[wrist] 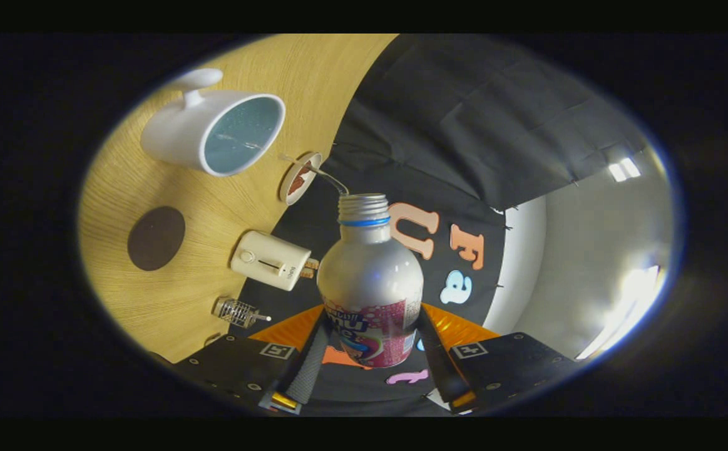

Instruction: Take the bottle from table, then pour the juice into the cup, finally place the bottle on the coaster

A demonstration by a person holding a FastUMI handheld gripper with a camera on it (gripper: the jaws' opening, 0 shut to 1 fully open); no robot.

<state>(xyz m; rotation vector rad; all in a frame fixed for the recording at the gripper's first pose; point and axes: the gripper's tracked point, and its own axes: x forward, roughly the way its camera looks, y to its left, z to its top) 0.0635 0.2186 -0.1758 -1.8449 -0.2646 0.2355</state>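
My gripper point(370, 357) is shut on a silver bottle point(371, 275) with a pink label, both fingers pressing its lower body. The bottle has no cap, and a blue ring circles its threaded neck. The whole scene is rolled sideways, so the wooden table point(151, 300) stands like a wall beside the bottle. A white cup point(213, 131) with a pale blue inside stands on the table beyond the bottle's mouth. A round dark brown coaster point(156, 238) lies on the table, nearer to me than the cup.
A small round dish point(300, 178) with a spoon sits at the table's edge, just beyond the bottle's mouth. A cream box-shaped device point(270, 260) and a small metal spring-like piece point(237, 311) lie near the edge, beside the coaster.
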